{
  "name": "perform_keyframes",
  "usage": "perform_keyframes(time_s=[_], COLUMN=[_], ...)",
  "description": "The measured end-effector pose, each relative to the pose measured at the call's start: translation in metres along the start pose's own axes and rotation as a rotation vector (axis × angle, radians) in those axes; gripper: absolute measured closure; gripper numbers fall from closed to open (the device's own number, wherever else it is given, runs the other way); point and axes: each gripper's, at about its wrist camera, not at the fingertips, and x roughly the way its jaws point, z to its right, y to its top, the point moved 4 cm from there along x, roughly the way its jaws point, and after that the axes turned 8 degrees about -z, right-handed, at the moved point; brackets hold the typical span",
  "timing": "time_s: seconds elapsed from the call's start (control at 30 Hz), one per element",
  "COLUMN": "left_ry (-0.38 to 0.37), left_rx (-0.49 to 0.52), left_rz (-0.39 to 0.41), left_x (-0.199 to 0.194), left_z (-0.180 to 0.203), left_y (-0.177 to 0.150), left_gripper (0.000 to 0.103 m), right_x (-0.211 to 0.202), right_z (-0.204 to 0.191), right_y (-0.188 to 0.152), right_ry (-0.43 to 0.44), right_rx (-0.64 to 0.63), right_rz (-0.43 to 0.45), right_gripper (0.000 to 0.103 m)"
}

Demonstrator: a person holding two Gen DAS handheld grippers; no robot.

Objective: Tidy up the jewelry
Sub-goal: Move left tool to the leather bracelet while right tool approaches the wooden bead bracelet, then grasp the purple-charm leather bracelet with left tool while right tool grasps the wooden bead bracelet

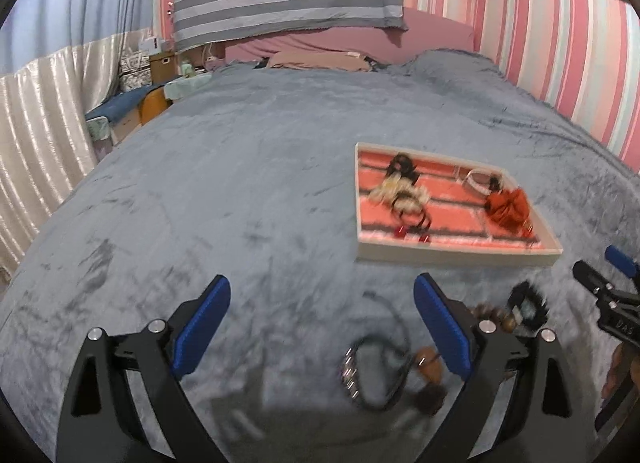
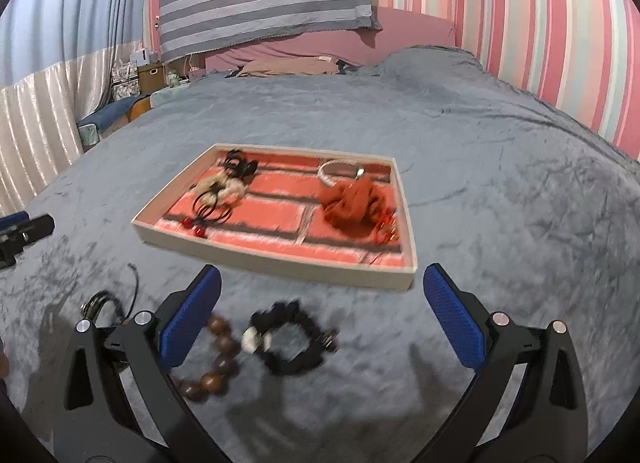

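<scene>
I hold both grippers low over the grey bedspread (image 2: 500,151), jaws spread wide on each, nothing between them. My right gripper (image 2: 322,317) frames the black scrunchie (image 2: 288,343) and wooden bead bracelet (image 2: 218,359). My left gripper (image 1: 322,327) frames a blurred dark cord piece (image 1: 376,371), perhaps a necklace. The tray (image 2: 280,259) lies beyond.

Bedroom: blanket-covered bed (image 2: 460,135), pillow (image 2: 288,65), striped wallpaper (image 2: 560,35).
</scene>
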Motion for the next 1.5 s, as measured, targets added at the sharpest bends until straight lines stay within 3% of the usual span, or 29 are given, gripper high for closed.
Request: perform_keyframes(time_s=[0.27, 0.57, 1.23, 1.37, 1.43, 1.5], left_ry=[0.007, -0.008, -0.020, -0.026, -0.028, -0.037], left_rx=[-0.008, -0.024, 0.034, 0.037, 0.039, 0.047], left_rz=[-0.053, -0.081, -0.152, -0.201, -0.196, -0.188], left_x=[0.011, 0.019, 0.063, 0.081, 0.083, 0.083], left_z=[-0.009, -0.012, -0.002, -0.002, -0.003, -0.002], left_y=[-0.043, -0.061, -0.058, -0.062, -0.061, -0.059], left_gripper=[0.012, 0.012, 0.013, 0.031, 0.033, 0.046], right_x=[0.000, 0.009, 0.053, 0.060, 0.063, 0.065], right_z=[-0.030, -0.050, -0.057, -0.058, -0.058, -0.060], right_y=[-0.032, -0.052, -0.061, -0.060, -0.059, -0.059], right_ry=[-0.005, -0.001, 0.008, 0.004, 0.003, 0.001], right_rx=[-0.015, -0.007, 0.035, 0.032, 0.029, 0.023], right_rz=[-0.036, -0.086, -0.228, -0.241, -0.246, -0.247], right_gripper=[0.005, 0.005, 0.044, 0.049, 0.052, 0.061])
